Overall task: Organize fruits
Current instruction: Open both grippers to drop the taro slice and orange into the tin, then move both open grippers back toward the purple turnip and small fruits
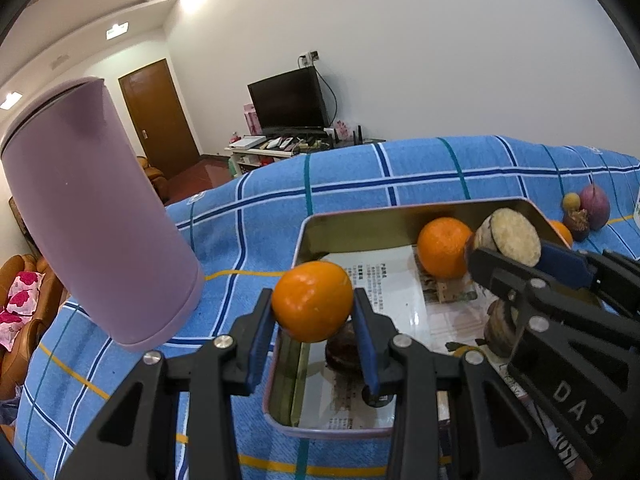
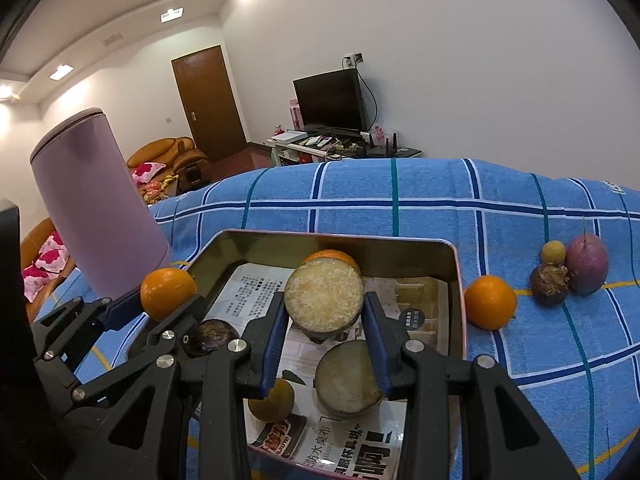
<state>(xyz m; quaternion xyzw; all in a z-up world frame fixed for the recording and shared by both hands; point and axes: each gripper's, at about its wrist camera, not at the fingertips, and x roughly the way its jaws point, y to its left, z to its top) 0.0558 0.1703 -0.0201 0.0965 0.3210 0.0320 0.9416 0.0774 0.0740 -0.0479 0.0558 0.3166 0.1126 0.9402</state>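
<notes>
The left gripper clamps a round orange tangerine above the rectangular metal tin's 9 o'clock rim; the right gripper grips a pale-faced cut fruit half over the tin's middle. A purple cylindrical canister stands at 10 o'clock.

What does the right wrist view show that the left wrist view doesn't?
Only the right wrist view: a second cut fruit half and a small yellowish fruit lying in the metal tray. Only the left wrist view: nothing of note. Both: left tongs shut on a whole orange, right tongs shut on a cut half fruit, the purple cylinder.
</notes>
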